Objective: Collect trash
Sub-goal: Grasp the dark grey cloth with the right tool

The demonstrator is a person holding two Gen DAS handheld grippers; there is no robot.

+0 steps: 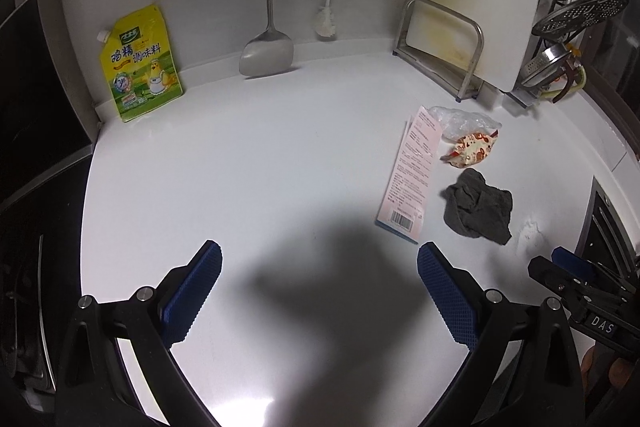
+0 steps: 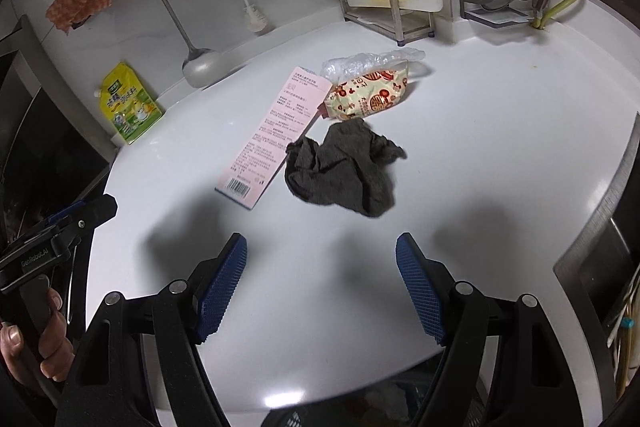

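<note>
White counter (image 2: 460, 155) w/ pink box (image 2: 272, 135), grey rag (image 2: 344, 167), printed wrapper (image 2: 368, 95), clear plastic (image 2: 360, 61), yellow pouch (image 2: 130, 103).

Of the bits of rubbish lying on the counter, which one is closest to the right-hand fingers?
The crumpled dark grey rag. It lies just ahead of the open right gripper, while the pink box, patterned wrapper and clear plastic sit farther back.

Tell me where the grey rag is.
The grey rag lies crumpled on the white counter, beside the pink box, just below the snack wrapper.
</note>
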